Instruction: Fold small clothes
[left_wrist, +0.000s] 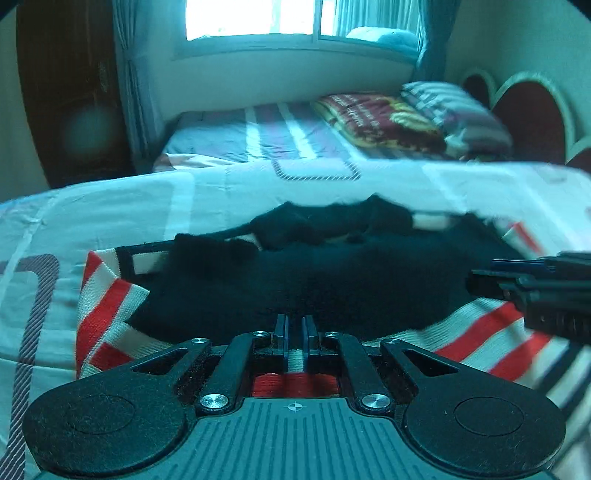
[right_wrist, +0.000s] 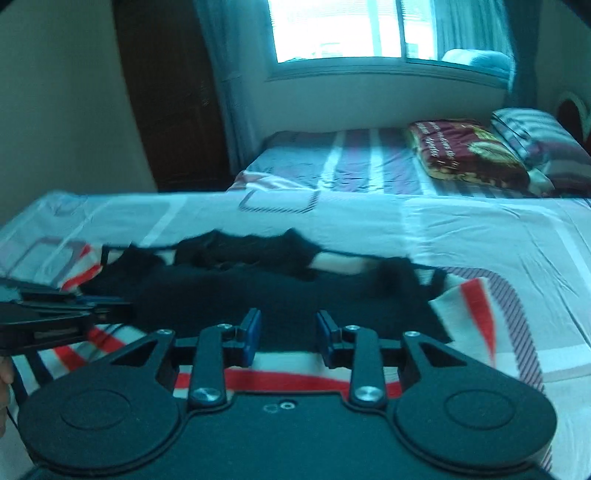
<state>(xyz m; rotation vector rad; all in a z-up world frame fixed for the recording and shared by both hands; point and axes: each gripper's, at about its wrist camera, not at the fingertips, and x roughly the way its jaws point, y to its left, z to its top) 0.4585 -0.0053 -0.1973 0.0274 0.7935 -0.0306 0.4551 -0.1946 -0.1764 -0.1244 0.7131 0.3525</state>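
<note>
A black knitted garment (left_wrist: 332, 280) with red and cream striped parts lies spread on the pale bed sheet (left_wrist: 147, 206); a crumpled black fold runs along its far edge. My left gripper (left_wrist: 295, 326) hovers over the garment's near striped edge, its blue pads a narrow slit apart with only cloth showing below. In the right wrist view the same garment (right_wrist: 295, 295) lies under my right gripper (right_wrist: 288, 328), whose jaws stand clearly apart with nothing between them. Each gripper shows in the other's view: the right gripper (left_wrist: 480, 282) at the right edge, the left gripper (right_wrist: 122, 310) at the left.
Beyond this bed stands a second bed (left_wrist: 258, 136) with a folded maroon blanket (left_wrist: 380, 118) and a striped pillow (left_wrist: 454, 110). A bright window (left_wrist: 280, 18) with curtains is at the back, a dark wardrobe (left_wrist: 74, 92) to the left, a heart-shaped headboard (left_wrist: 532, 110) to the right.
</note>
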